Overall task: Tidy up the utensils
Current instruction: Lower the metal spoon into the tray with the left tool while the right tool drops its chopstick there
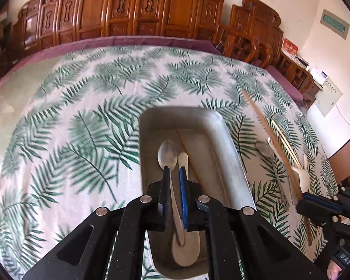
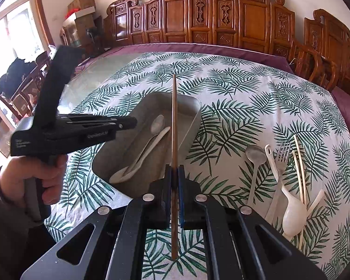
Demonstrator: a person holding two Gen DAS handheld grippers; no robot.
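Grey tray [image 1: 221, 140] sits mid-table w/ a metal spoon [image 1: 167, 155], white spoon [image 1: 185, 249] and one brown chopstick [image 1: 186, 147] already in. Left gripper [image 1: 174, 173] hangs over it, fingers slightly apart, gripping nothing.

Right view: right gripper [image 2: 174, 170] pinches a brown chopstick [image 2: 174, 116], above the tray's near right side. Still on the cloth [image 2: 245, 88], right: spoon [image 2: 255, 155], fork [image 2: 281, 156], white spoons, pale chopsticks [image 2: 299, 163]. Roughly a third done.

Big table [image 2: 256, 98] under a fern-print tablecloth [image 2: 233, 121]. Grey rectangular tray [image 2: 193, 116] sitting left of centre. Off to the right, loose on the cloth: metal spoon [image 2: 254, 161], fork [image 2: 280, 163], white ladle spoons [image 2: 289, 219], pale chopsticks [image 2: 299, 168].
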